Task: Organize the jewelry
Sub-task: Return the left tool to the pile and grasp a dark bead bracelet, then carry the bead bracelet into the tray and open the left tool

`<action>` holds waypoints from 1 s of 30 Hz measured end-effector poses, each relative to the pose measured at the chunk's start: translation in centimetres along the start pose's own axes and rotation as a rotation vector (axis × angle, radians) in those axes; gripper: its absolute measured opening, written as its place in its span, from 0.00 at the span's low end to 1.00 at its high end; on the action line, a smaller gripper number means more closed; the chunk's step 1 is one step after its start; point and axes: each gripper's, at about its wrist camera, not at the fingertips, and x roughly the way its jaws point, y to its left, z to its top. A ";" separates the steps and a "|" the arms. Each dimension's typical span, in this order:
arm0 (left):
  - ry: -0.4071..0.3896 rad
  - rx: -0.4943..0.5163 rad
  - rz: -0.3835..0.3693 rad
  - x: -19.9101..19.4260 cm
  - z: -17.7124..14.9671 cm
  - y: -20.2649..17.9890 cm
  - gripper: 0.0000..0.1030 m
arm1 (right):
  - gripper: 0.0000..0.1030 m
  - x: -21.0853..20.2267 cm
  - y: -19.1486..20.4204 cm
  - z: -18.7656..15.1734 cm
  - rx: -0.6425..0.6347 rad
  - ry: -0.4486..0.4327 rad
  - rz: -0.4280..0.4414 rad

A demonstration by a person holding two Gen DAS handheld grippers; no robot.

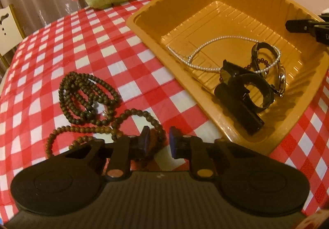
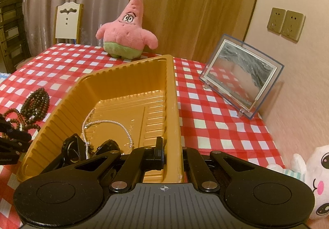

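Left wrist view: left tool [image 1: 158, 142] narrowly parted, straddling a loop of the brown bead strand [image 1: 90, 93] on the table [image 1: 127, 48], pads apparently not yet pressing. Limp, light, prone to trailing and slipping; best pinched across a bunched section. Right tool [image 2: 171, 154] clamped on the rim of the gold tray [image 2: 174, 93], steadying it beside the beads.

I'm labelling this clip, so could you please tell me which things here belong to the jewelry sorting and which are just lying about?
Job:
- golden tray
- wooden bead strands
- pearl necklace
- watches

Lying about:
- pink star plush
- sand picture frame
- white plush
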 end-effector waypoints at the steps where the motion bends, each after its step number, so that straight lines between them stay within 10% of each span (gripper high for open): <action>1: 0.000 -0.004 -0.004 0.0 0.0 0.0 0.13 | 0.03 0.0 -0.1 -0.1 0.001 0.001 0.000; 14: -0.012 -0.051 -0.006 -0.4 0.3 0.4 0.05 | 0.03 0.1 0.0 -0.1 0.001 0.002 -0.001; 30: -0.284 -0.264 -0.038 -12.2 3.5 5.1 0.05 | 0.03 -0.1 0.3 0.0 0.000 -0.004 0.006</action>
